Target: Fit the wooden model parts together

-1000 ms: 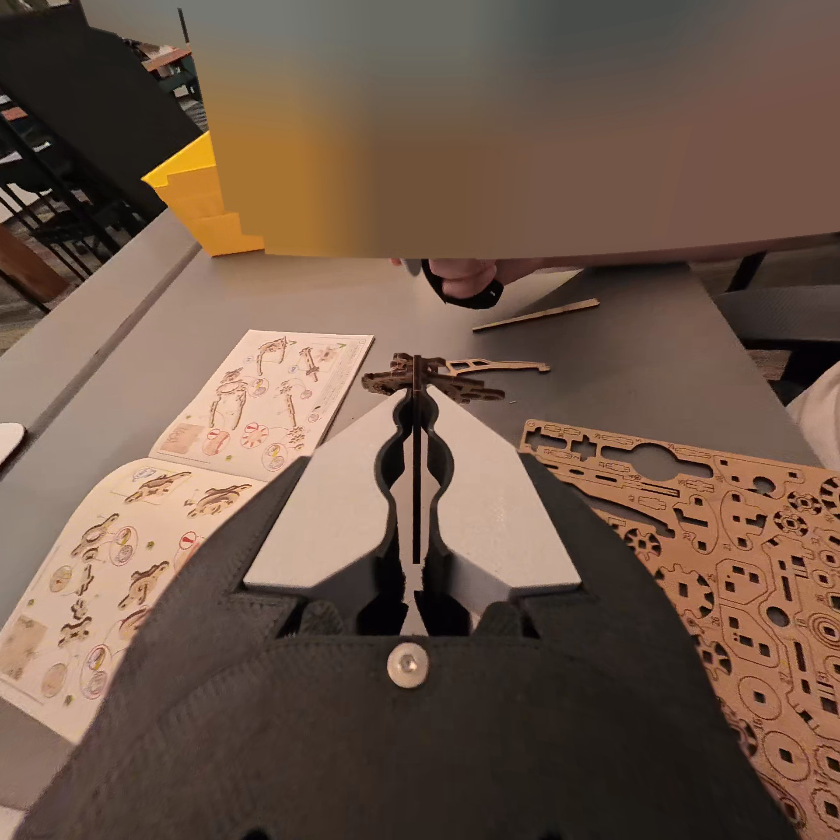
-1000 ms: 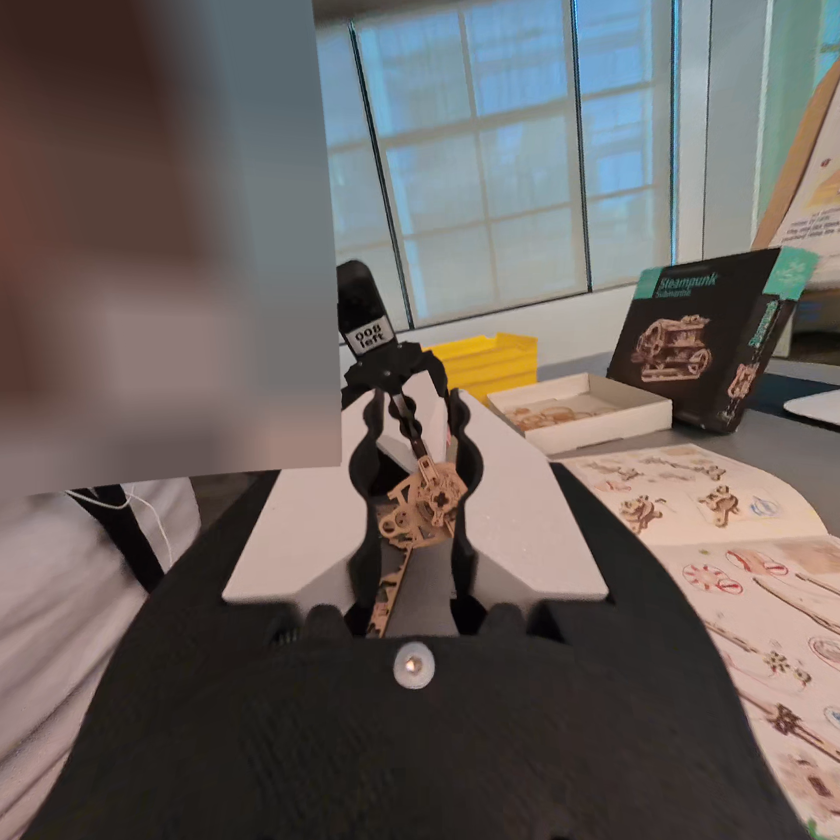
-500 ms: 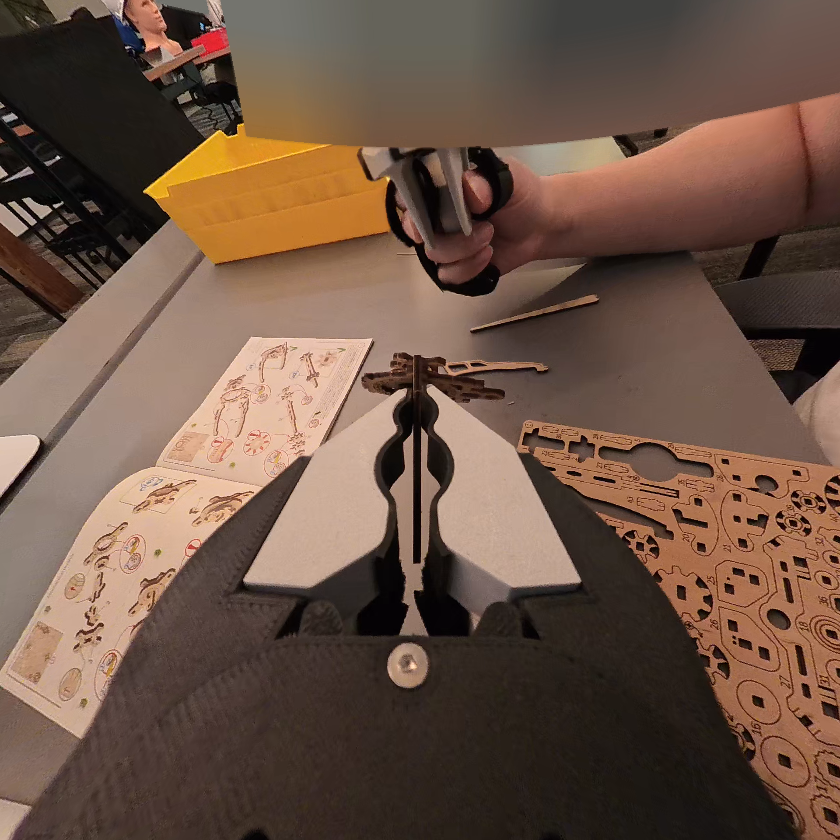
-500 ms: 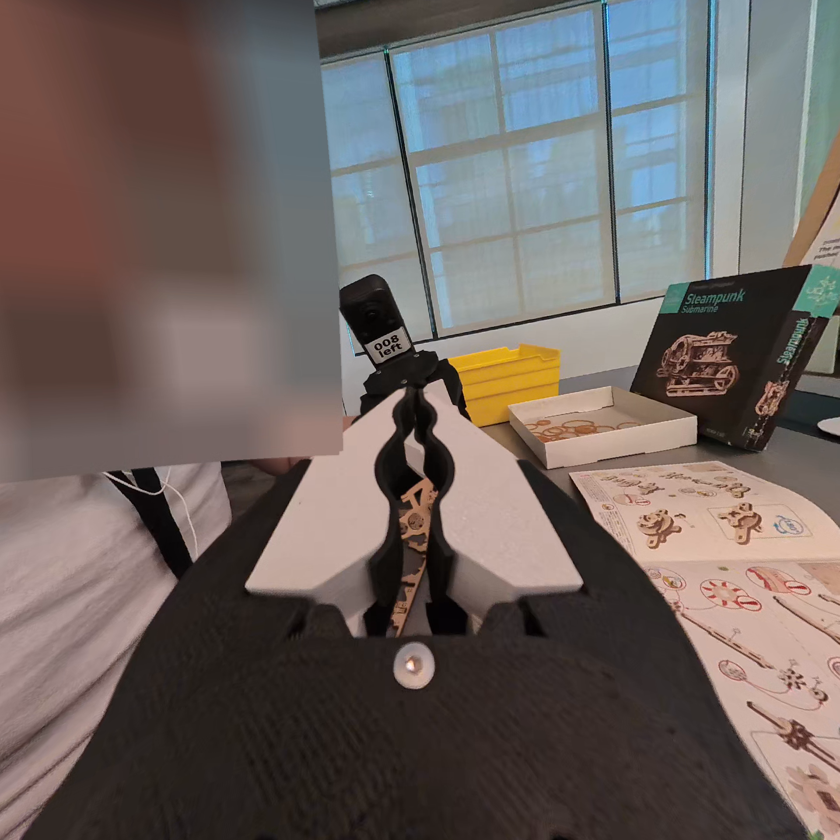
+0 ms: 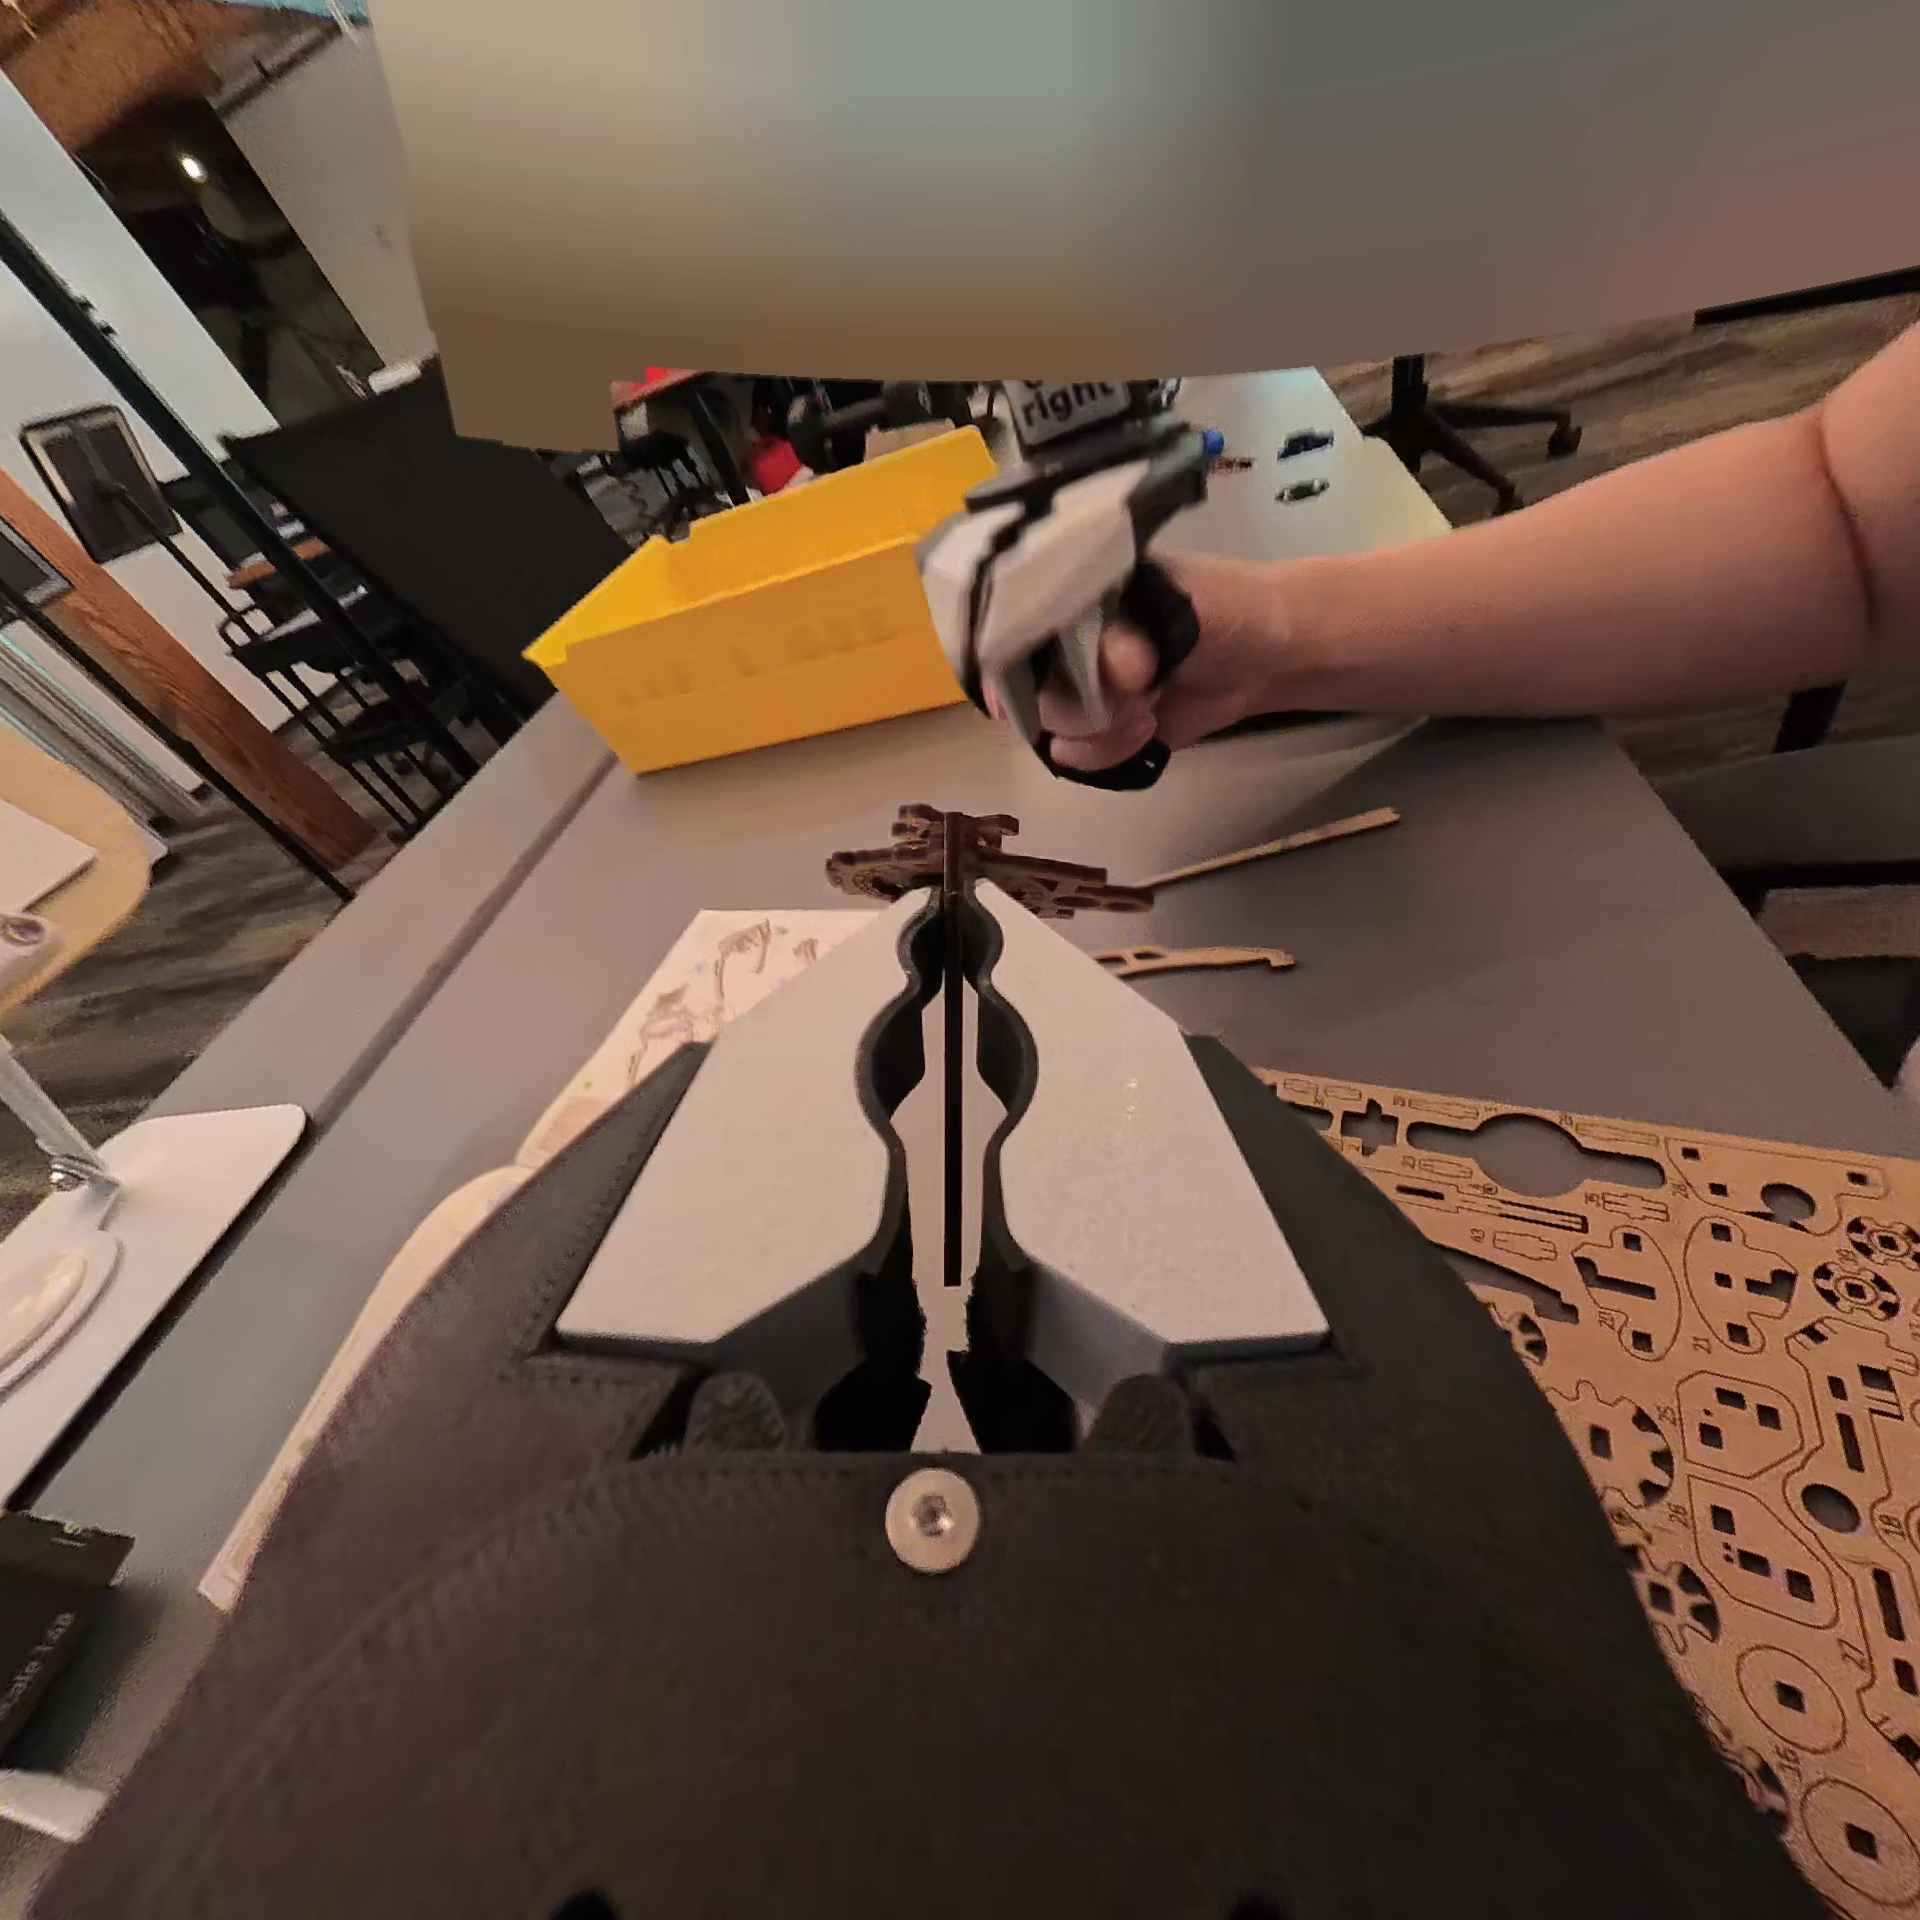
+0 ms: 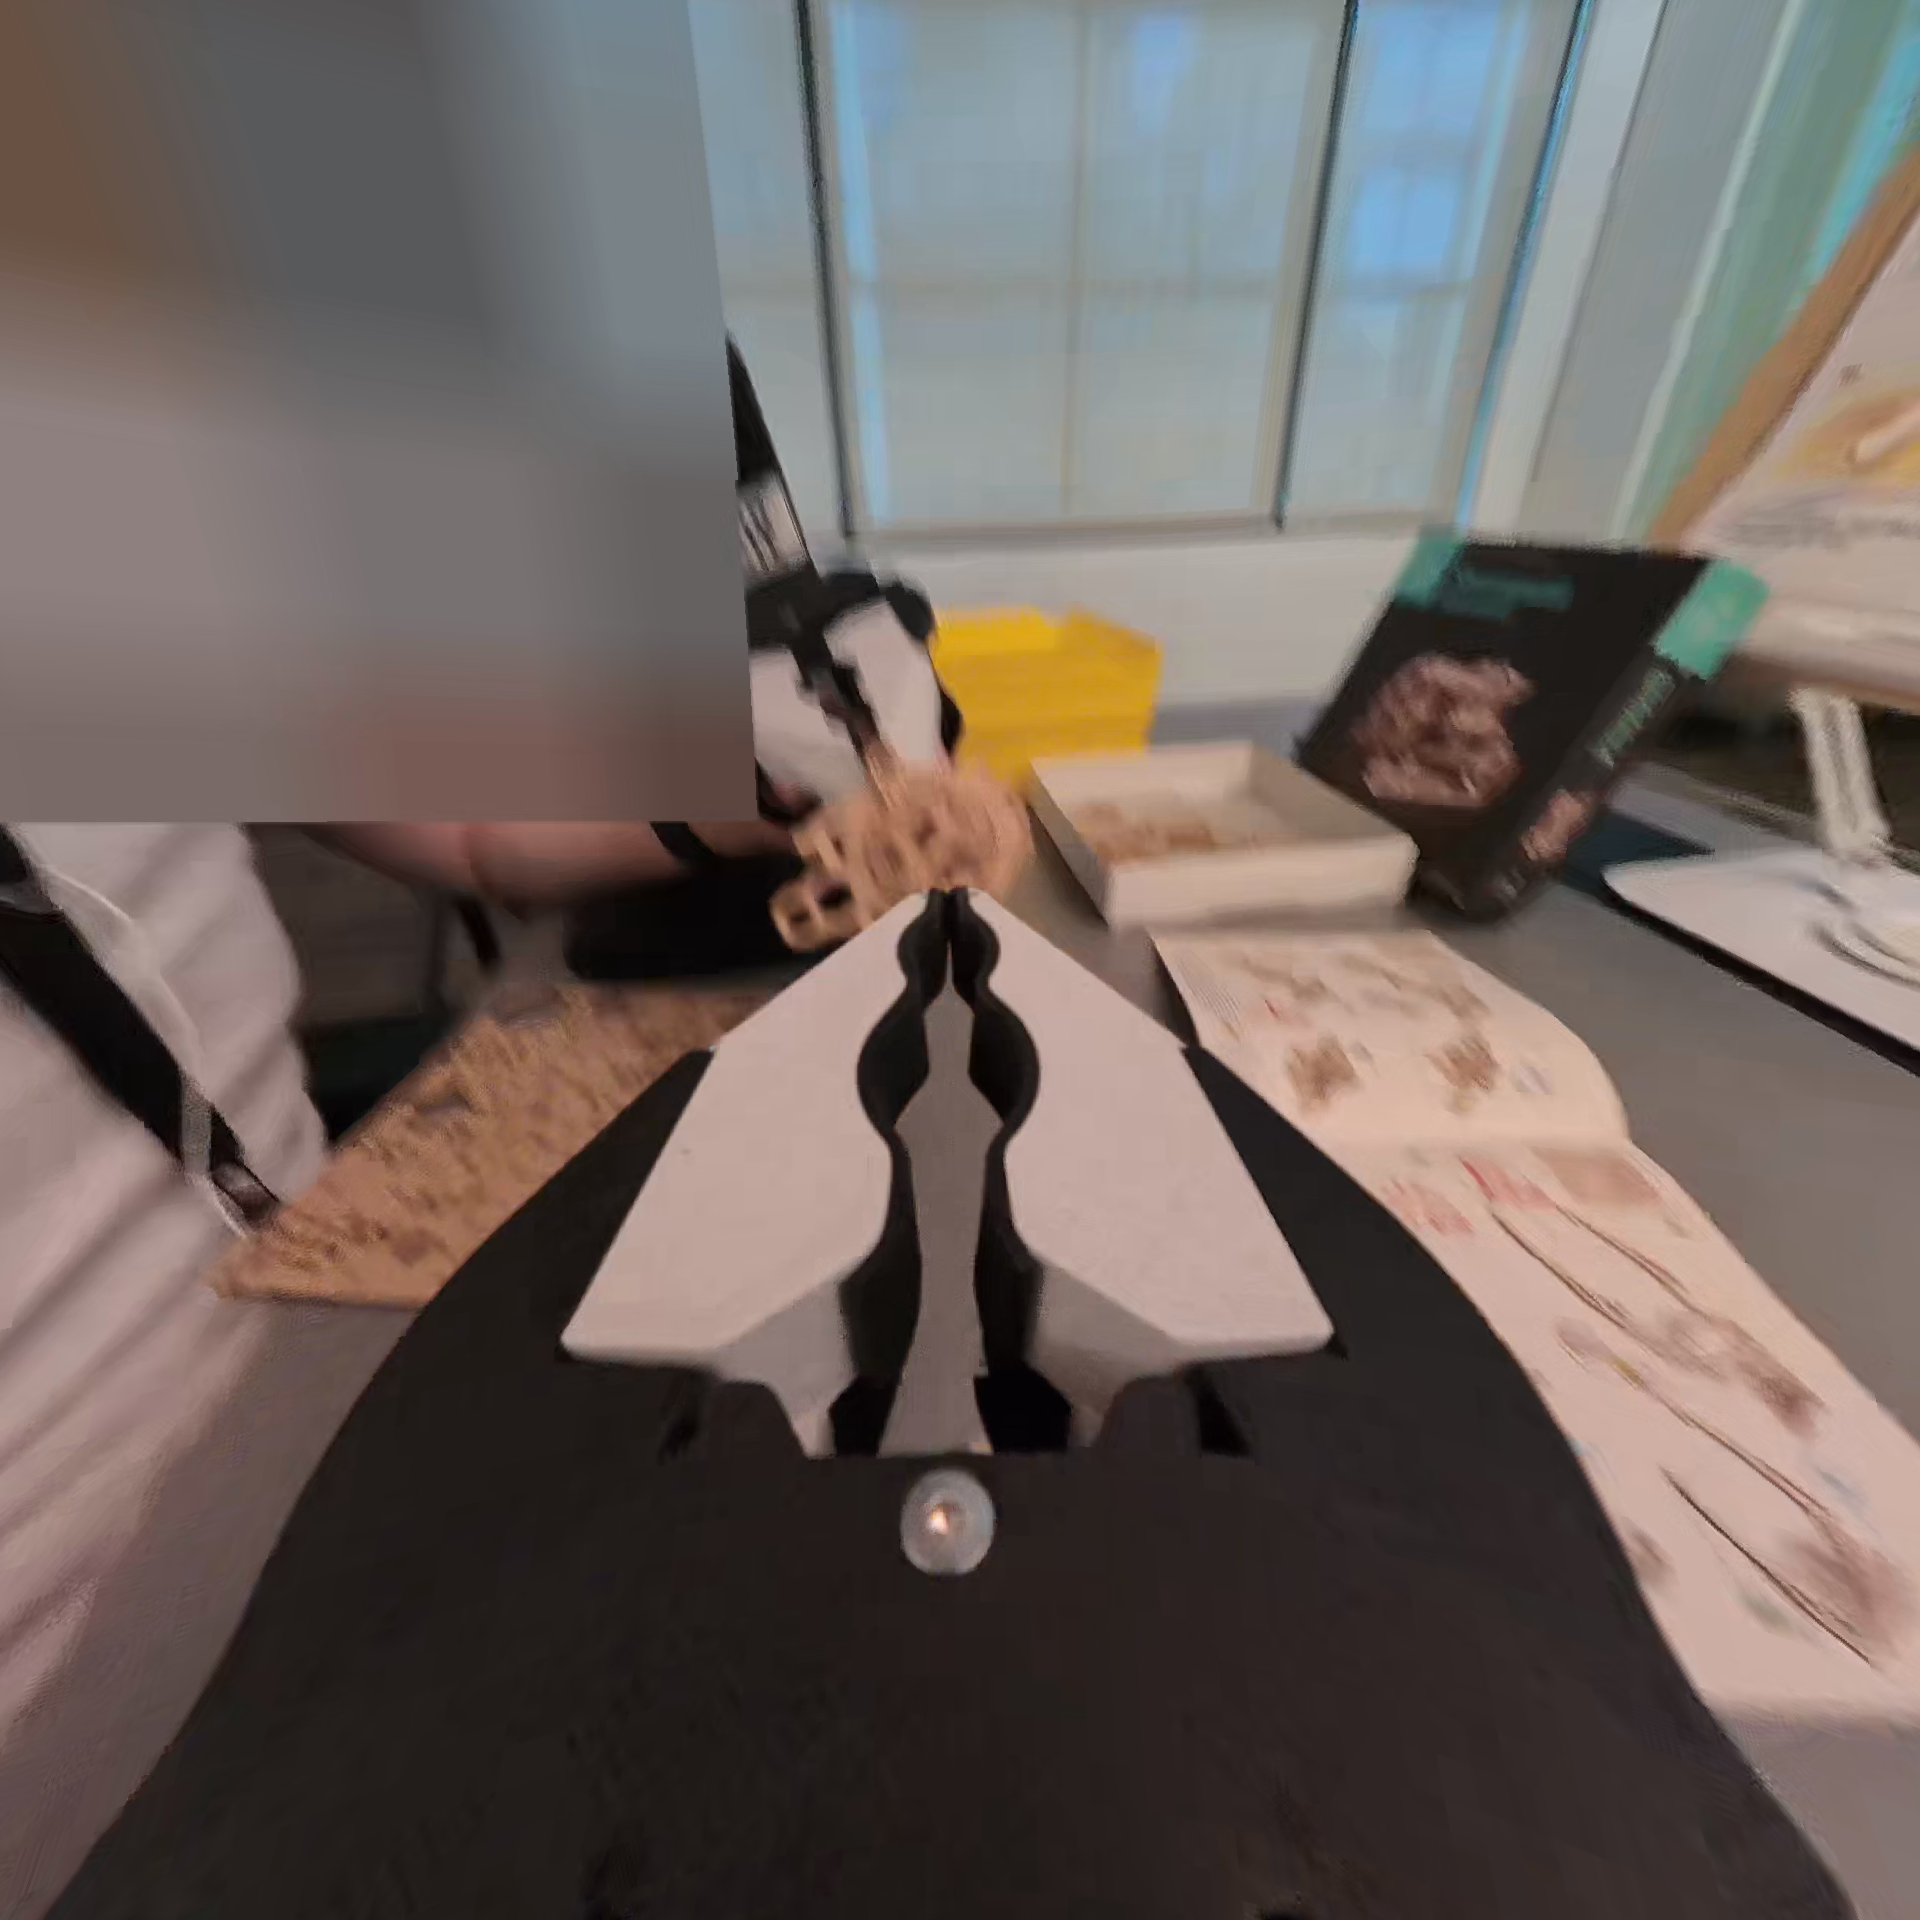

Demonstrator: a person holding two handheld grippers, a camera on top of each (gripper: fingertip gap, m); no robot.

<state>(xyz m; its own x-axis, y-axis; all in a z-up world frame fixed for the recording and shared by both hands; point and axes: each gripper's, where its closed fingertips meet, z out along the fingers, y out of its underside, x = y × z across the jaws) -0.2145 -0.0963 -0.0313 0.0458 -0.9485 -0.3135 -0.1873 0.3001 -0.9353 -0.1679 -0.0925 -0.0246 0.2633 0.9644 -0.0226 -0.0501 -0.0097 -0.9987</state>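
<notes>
My left gripper (image 5: 951,899) is shut on a thin wooden plate seen edge-on, part of the dark wooden model (image 5: 966,868) that sticks out past its tips above the grey table (image 5: 1455,987). My right gripper (image 6: 948,902) is shut, tips touching, with nothing showing between its fingers. In the left wrist view it (image 5: 1039,582) hangs in a hand, up and to the right of the model and apart from it. The right wrist view is blurred; the model (image 6: 914,842) and the left gripper (image 6: 852,707) show just beyond my tips.
A laser-cut wooden sheet (image 5: 1662,1299) lies at the right, with a loose wooden strip (image 5: 1268,847) and a flat piece (image 5: 1195,958) beyond. An instruction booklet (image 6: 1455,1143), a white parts tray (image 6: 1216,831), the kit box (image 6: 1507,727) and a yellow bin (image 5: 769,634) stand around. Tip to tip, the grippers are about 6 centimeters apart.
The right gripper has shut and drawn back from the model, up and to the right in the left view. The left gripper keeps its hold and has tilted upward.
</notes>
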